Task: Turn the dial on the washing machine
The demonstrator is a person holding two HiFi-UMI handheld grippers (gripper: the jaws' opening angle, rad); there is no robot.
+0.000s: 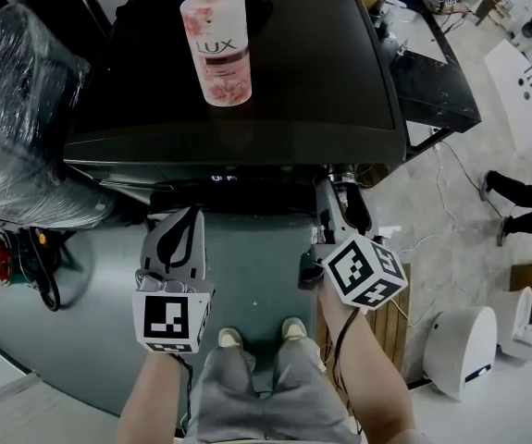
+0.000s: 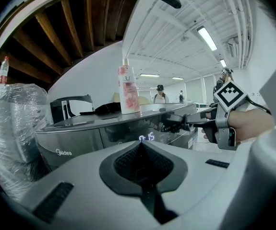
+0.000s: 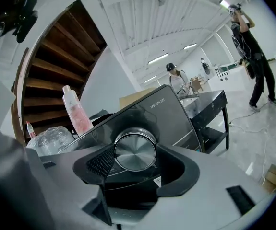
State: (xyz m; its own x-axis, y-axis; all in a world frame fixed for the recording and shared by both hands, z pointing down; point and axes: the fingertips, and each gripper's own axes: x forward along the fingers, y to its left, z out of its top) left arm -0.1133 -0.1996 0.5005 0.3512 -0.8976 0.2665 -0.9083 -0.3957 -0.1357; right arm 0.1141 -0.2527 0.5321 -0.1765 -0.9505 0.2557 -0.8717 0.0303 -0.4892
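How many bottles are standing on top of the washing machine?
1. The pink bottle stands upright on the washing machine lid, far left in the head view. The lid's far edge is cropped, so more may be hidden.

Pink soap btl (image 1: 215, 40); plastic-wrapped bundle (image 1: 20, 109).

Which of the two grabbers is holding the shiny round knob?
The right gripper: its jaws clamp the silver dial on the washing machine. The left gripper touches nothing, jaws together and empty.
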